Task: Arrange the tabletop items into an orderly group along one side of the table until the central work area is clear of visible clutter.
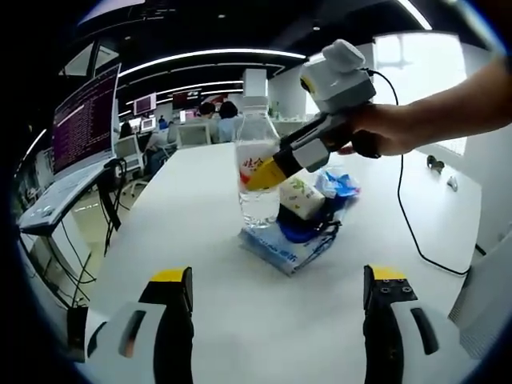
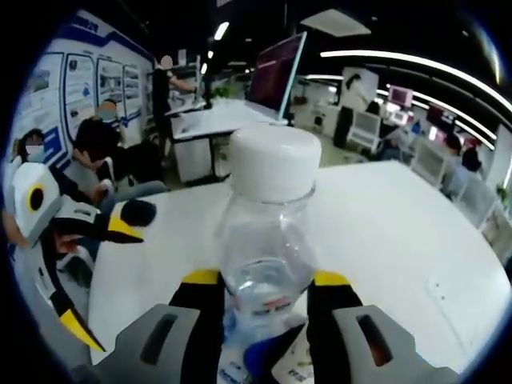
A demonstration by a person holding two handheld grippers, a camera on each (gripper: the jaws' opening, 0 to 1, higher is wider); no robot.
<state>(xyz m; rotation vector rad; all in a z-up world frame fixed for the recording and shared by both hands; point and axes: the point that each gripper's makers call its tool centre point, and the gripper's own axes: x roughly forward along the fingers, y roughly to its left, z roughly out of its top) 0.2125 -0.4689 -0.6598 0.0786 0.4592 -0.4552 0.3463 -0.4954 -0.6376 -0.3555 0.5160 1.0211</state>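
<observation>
- Right gripper (image 2: 262,292) clamped on the water bottle (image 2: 264,232), jaws pressed to both sides of the clear body under the white cap (image 2: 270,160).
- Seen from the left gripper view, same grip: right gripper (image 1: 268,172) reaching in from the right, yellow tip against the bottle (image 1: 258,164), a hand (image 1: 384,128) behind it.
- Bottle upright, standing in a small pile mid-table: blue packet (image 1: 284,246) beneath, small carton (image 1: 302,196) just beside, blue wrapper (image 1: 340,182) behind.
- Left gripper (image 1: 278,308) wide open, holding nothing, hovering low over the white table (image 1: 200,224), short of the pile.
- Step in hand, by the look of it: bottle being picked for the move to one side.
- Next move probably calls for a straight lift clear of the packet, then a carry to the table edge.
- In the way: carton and wrapper crowding the bottle's base; black cable (image 1: 416,236) trailing across the table to the right.
</observation>
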